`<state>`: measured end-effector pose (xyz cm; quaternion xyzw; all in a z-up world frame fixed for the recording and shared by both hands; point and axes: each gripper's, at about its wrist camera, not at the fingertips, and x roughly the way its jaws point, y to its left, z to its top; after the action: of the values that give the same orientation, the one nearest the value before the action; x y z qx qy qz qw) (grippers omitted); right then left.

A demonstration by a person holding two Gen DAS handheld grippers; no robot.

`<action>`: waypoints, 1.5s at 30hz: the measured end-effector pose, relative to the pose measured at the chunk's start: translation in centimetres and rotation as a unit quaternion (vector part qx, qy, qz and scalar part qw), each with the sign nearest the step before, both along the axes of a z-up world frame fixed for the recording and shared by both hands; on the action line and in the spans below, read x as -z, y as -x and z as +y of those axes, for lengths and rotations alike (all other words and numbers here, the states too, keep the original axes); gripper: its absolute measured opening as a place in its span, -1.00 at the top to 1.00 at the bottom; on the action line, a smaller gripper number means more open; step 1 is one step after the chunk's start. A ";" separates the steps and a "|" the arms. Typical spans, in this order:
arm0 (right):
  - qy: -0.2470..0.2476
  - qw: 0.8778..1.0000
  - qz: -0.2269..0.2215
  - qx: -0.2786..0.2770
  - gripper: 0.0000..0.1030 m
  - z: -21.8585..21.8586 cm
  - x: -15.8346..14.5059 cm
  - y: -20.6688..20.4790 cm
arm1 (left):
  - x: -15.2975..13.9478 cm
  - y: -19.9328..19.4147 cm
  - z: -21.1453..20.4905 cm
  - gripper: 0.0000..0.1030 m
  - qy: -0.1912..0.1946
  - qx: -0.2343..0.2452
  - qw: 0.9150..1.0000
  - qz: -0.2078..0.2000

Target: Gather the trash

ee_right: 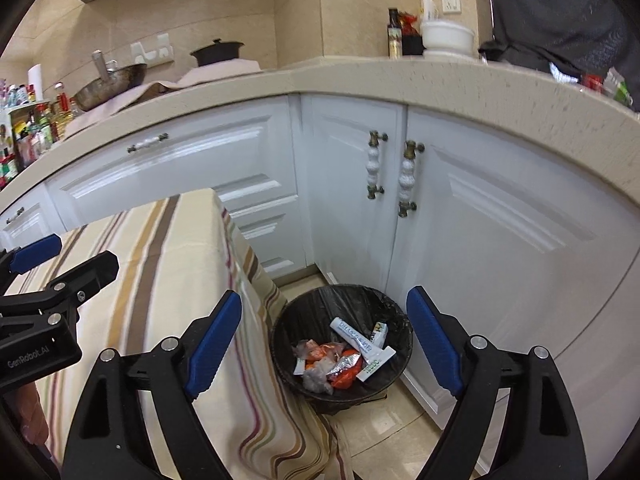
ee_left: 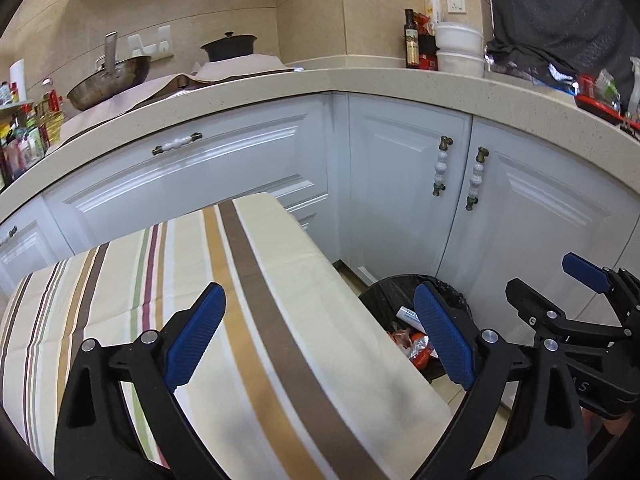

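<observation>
A black-lined trash bin (ee_right: 400,334) stands on the floor by the table corner, holding a white tube (ee_right: 354,334), white sachets and orange wrappers (ee_right: 344,376). My right gripper (ee_right: 324,340) hangs open above it, nothing between its blue pads (ee_right: 212,340). My left gripper (ee_left: 320,336) is open over the striped tablecloth (ee_left: 280,280), empty. In the left wrist view the bin (ee_left: 384,294) shows partly past the table edge, and the right gripper (ee_left: 568,292) shows at the right. The left gripper (ee_right: 40,256) shows at the left of the right wrist view.
White cabinet doors with beaded handles (ee_right: 408,178) stand behind the bin under a beige counter (ee_right: 360,76). On the counter are a wok (ee_left: 108,80), a black pot (ee_left: 228,46), a bottle (ee_left: 411,40) and white bowls (ee_left: 458,46). A dark cloth (ee_left: 560,12) hangs at upper right.
</observation>
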<state>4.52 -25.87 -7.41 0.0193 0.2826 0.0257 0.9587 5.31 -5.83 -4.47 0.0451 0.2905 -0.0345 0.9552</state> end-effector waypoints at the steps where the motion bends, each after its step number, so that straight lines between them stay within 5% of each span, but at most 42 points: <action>1: 0.001 1.000 -0.006 -0.002 -0.61 0.3 -0.6 0.6 | -0.4 0.5 0.5 -0.87 0.004 -0.002 1.000 -0.003; 26: 0.021 0.994 -0.105 -0.023 -0.64 4.5 -8.6 8.9 | -6.6 9.2 6.2 -0.91 0.043 -0.056 0.996 -0.062; 45: 0.025 0.993 -0.114 0.000 -0.65 3.7 -9.2 9.6 | -7.3 9.2 5.1 -0.91 0.047 -0.040 0.996 -0.066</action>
<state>-5.08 -22.14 1.77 -0.0077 0.1720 0.0210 0.9848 -3.88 -0.75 2.88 -0.0095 0.2264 -0.0071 0.9740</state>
